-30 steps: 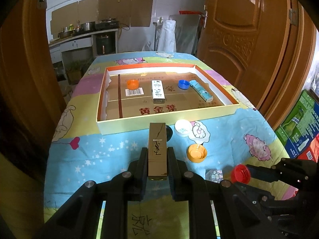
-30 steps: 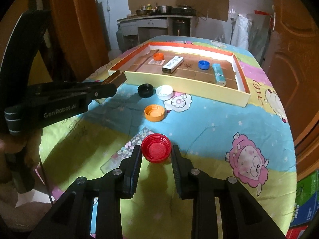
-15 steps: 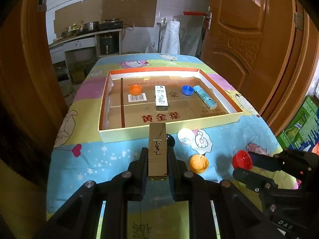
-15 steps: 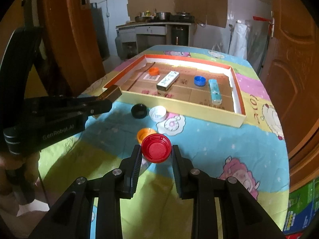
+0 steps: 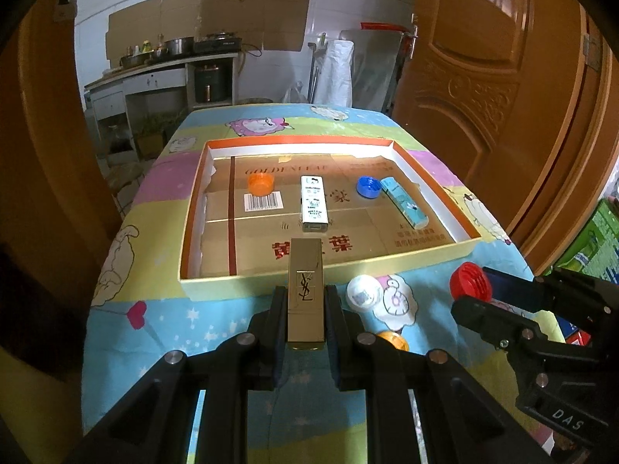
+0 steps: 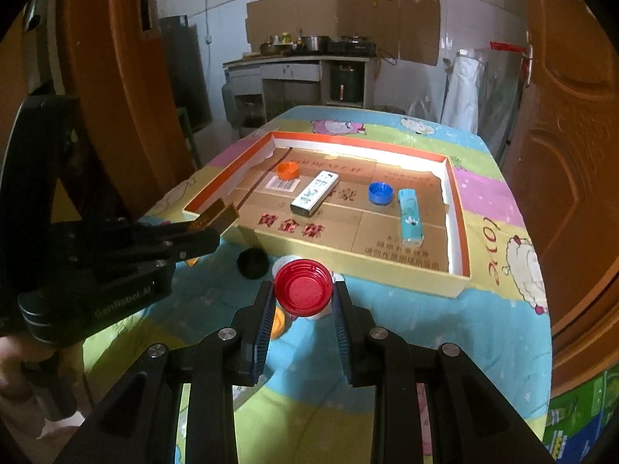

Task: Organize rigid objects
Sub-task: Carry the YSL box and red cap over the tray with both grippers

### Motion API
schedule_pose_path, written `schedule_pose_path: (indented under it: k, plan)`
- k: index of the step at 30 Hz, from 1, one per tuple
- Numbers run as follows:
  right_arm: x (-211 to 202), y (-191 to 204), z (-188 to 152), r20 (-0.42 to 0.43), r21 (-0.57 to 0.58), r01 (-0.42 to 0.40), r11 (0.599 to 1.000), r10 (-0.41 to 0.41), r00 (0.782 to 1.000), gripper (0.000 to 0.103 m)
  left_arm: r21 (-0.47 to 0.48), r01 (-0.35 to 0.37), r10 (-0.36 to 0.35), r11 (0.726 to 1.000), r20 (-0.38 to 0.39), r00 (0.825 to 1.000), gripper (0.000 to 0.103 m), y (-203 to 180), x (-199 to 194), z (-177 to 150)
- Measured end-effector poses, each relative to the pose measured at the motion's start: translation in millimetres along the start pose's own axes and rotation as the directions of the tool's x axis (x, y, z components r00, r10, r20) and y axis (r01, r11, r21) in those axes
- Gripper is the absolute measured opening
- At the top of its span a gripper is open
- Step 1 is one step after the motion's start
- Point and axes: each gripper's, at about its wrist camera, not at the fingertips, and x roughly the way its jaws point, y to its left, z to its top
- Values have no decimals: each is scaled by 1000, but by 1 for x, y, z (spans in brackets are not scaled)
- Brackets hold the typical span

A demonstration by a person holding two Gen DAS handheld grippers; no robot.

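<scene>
Two things are held above the counter [image 5: 127, 270]: a gold lipstick box [image 5: 305, 290] pinched narrowly between the left gripper's [image 5: 305, 315] jaws, and a red bottle cap [image 6: 303, 287] clamped at its rim between the right gripper's [image 6: 303, 301] slightly wider jaws. Just ahead of both jaws lies a shallow cardboard tray [image 5: 271, 282] holding an orange cap [image 5: 261, 184], a white box [image 5: 314, 205], a blue cap [image 5: 368, 186] and a light-blue box [image 5: 404, 203]. A white cap [image 5: 362, 293] sits just right of the left jaws, a black cap [image 6: 252, 263] ahead-left of the right jaws.
</scene>
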Motion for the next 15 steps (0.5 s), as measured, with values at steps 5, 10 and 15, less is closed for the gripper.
schedule_pose_path:
  k: [5,10,15]
  plan:
    - [9,-9,10,4,13,-2,1000,2,1000,30,-2,-2,2,1000,3,1000,18,0,8,10]
    - [17,-17,18,6,27,-5,1000,5,1000,30,-6,-7,7,1000,6,1000,18,3,17,20]
    - [26,-23,28,10,35,-14,999,14,1000,30,-12,-14,14,1000,4,1000,18,6,25,29]
